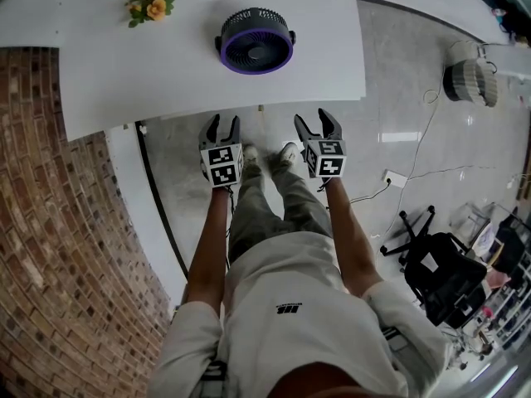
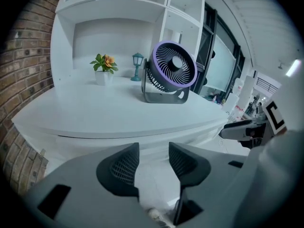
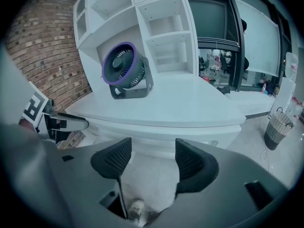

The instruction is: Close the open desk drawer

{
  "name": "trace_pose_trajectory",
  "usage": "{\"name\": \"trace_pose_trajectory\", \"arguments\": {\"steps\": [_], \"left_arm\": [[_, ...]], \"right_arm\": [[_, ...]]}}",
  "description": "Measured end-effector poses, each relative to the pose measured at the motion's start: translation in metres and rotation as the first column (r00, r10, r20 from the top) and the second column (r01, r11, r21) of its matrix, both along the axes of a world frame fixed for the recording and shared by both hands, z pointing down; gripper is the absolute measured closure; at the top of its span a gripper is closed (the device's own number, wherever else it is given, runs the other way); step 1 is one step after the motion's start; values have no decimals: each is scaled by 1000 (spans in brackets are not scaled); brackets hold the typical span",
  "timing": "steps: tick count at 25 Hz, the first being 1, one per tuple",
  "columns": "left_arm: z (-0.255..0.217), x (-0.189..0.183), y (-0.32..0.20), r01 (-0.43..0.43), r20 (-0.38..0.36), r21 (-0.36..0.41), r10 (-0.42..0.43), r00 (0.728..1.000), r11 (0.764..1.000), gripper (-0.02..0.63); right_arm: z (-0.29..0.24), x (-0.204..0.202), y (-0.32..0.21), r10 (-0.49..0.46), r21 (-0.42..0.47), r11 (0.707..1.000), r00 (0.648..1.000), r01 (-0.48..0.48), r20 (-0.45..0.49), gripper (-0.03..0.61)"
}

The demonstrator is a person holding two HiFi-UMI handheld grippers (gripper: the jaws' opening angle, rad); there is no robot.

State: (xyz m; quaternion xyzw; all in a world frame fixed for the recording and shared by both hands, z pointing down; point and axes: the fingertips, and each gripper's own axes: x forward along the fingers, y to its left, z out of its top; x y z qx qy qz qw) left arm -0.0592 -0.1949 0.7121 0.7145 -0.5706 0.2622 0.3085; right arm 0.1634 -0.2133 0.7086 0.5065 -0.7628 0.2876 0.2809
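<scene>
The white desk (image 1: 166,65) lies ahead of me, its front edge just beyond both grippers. Under the top runs a white front band (image 3: 161,137) (image 2: 142,145); I cannot tell whether it is a drawer standing out. My left gripper (image 1: 224,120) (image 2: 153,148) is open with nothing between its fingers. My right gripper (image 1: 314,116) (image 3: 153,144) is also open and empty, level with the left and about a hand's width away. Each shows at the edge of the other's view: the right gripper (image 2: 247,127), the left gripper (image 3: 57,120).
A purple-rimmed fan (image 1: 256,41) (image 2: 172,72) (image 3: 124,69), a potted flower (image 1: 150,5) (image 2: 104,68) and a small teal lantern (image 2: 137,65) stand on the desk. Brick wall (image 1: 50,222) at left. A black chair (image 1: 440,272), a bin (image 1: 471,81) and cables lie to the right.
</scene>
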Motion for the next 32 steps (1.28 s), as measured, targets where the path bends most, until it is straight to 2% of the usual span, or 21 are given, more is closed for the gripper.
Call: {"name": "trace_pose_trajectory", "arguments": {"steps": [7,10,19,24,32], "left_arm": [[-57,4,6,-7,-52,113,13,999,994,405],[-88,7,11,-28,-66,170,40,997,985,405],[-177,27,44,-154,-40,344,178,983,926,405],[-202,30,72,-204,-39,387,237,971,899,405],[-220,23,88,-201,-53,424,246,968,883,407]], "right_arm": [[-70,-19,16,-40,120,992,999,36,33,294],[-102,-19,28,-30,172,985,998,21,51,294],[-198,-30,68,-54,334,942,998,41,28,298],[-221,-43,94,-58,369,929,998,40,37,298],[-250,-50,107,-35,433,901,999,28,9,299]]}}
